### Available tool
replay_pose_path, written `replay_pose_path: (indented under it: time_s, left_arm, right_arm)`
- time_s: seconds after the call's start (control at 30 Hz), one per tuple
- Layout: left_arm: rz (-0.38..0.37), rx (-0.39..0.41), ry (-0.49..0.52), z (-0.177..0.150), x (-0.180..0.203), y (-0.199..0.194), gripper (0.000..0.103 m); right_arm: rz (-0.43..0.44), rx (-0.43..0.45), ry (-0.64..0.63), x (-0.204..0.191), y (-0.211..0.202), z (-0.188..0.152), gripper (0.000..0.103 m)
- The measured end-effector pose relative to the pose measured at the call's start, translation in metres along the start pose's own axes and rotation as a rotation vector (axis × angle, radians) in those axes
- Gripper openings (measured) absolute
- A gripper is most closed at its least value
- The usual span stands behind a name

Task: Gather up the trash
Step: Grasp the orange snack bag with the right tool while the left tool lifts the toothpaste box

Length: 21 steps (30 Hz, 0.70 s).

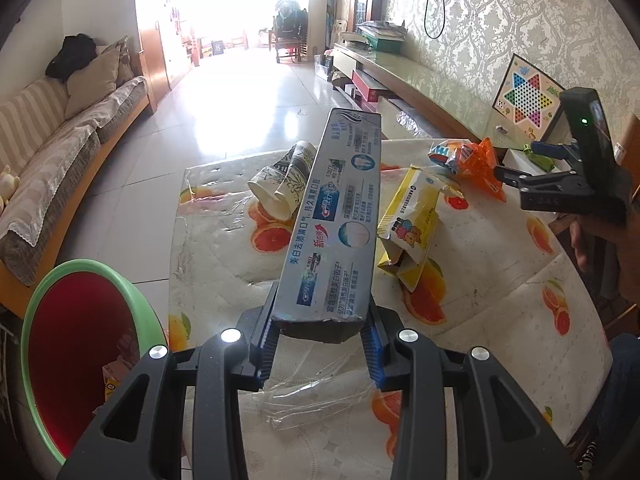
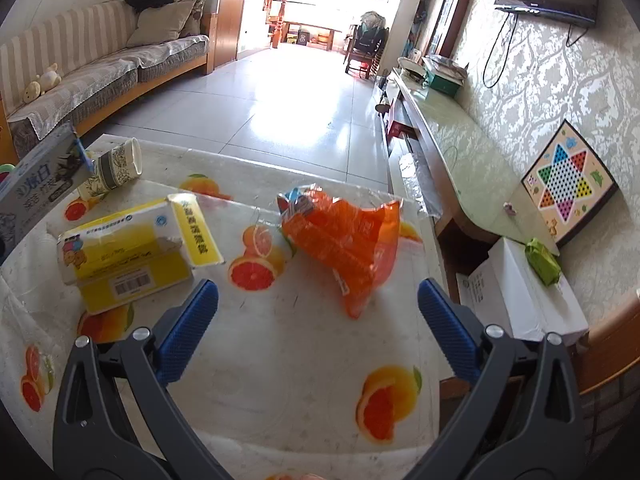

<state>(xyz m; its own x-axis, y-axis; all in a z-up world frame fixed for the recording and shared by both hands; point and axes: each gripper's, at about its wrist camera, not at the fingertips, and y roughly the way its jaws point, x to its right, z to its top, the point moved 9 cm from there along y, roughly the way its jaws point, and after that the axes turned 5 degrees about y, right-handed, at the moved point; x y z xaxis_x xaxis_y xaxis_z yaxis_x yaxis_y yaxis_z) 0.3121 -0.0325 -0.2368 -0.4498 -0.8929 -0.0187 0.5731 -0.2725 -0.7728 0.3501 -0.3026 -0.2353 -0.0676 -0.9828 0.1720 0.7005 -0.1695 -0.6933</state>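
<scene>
My left gripper [image 1: 320,320] is shut on the near end of a long blue-grey toothpaste box [image 1: 336,216], held tilted above the table [image 1: 500,280]; the box also shows at the left edge of the right wrist view [image 2: 36,184]. A bin with a green rim [image 1: 80,266] and a red inside stands below to the left. My right gripper [image 2: 318,292] hangs open and empty over the table, just short of a crumpled orange bag [image 2: 348,240]. A yellow tissue pack [image 2: 132,248] lies left of it, and paper cups [image 2: 114,170] lie on their side at the far corner.
A crumpled clear plastic wrap [image 1: 312,396] lies on the table under my left gripper. A sofa [image 1: 60,152] runs along the left wall. A long low cabinet [image 2: 448,128] with a checkers board [image 2: 568,184] lines the right wall; a white box [image 2: 520,296] stands by the table.
</scene>
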Motion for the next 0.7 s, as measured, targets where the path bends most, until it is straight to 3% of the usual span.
replay_pose_path:
  time_s: [0.2,0.43,0.6,0.63,0.67,0.7]
  left_arm:
    - [-0.024,0.000,-0.012,-0.007,0.006,-0.005,0.034]
    - [-0.022,-0.008,-0.027,-0.015,-0.002,-0.010,0.034]
    - [-0.030,-0.003,-0.045,-0.015,-0.004,-0.011,0.034]
    - [-0.030,-0.002,-0.046,-0.015,-0.005,-0.012,0.034]
    - [-0.029,-0.001,-0.046,-0.014,-0.004,-0.012,0.034]
    - [-0.031,0.000,-0.048,-0.014,-0.004,-0.012,0.034]
  right_arm:
    - [-0.065,-0.003,-0.133,-0.006,0.039,0.023,0.098]
    - [-0.111,-0.066,-0.285,-0.012,0.089,0.026,0.098]
    - [-0.104,-0.109,-0.295,-0.008,0.109,0.019,0.097]
    - [-0.096,-0.115,-0.289,-0.007,0.110,0.018,0.093]
    - [-0.084,-0.131,-0.281,-0.007,0.112,0.016,0.076]
    - [-0.074,-0.140,-0.273,-0.007,0.113,0.014,0.069]
